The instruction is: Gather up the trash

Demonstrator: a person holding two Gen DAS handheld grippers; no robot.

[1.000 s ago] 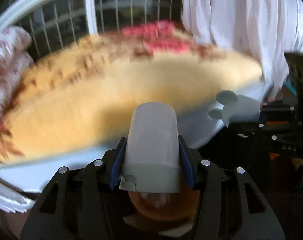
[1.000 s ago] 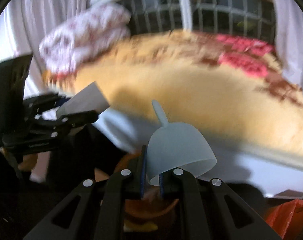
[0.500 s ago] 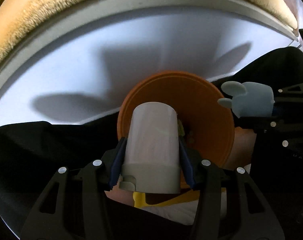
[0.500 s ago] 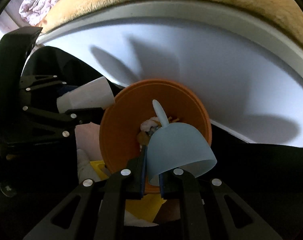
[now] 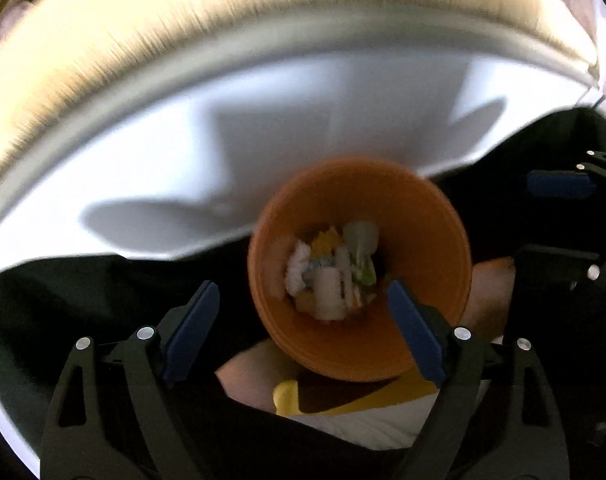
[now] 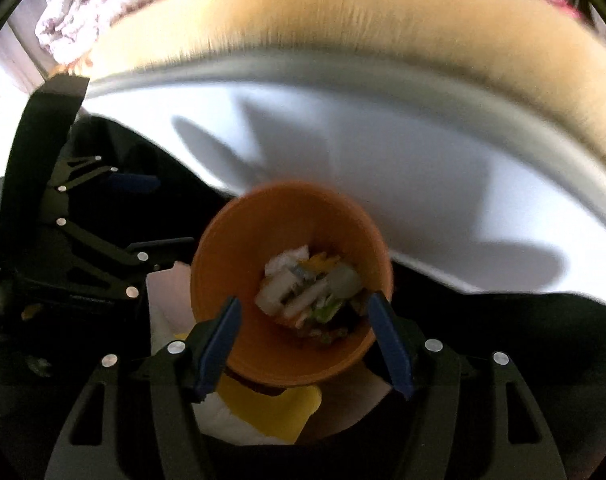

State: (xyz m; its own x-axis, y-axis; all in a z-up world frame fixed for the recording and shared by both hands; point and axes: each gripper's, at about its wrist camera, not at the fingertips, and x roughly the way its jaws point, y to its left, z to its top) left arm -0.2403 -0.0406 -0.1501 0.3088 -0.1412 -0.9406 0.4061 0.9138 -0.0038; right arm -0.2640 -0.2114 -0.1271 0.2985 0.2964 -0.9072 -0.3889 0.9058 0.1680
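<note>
1. Trash is lying in a heap at the bottom of the round orange plastic bin (image 5: 359, 216): white, yellow and pale green scraps (image 5: 335, 268), blurred together.
2. You are holding the left gripper (image 5: 303, 328) steeply down over the bin's mouth; its jaws have just been opening and are standing wide with nothing between the blue pads (image 5: 191, 328).
3. You are pointing the right gripper (image 6: 307, 340) down into the same bin (image 6: 291, 216); its jaws have just been opening too, and they are gripping nothing.
4. White bed side panel (image 5: 263, 128) is rising just behind the bin, with a fuzzy yellow blanket (image 5: 183, 24) lying on top.
5. Yellow and white wrappers (image 6: 271, 408) are sitting beside the bin's near rim.
</note>
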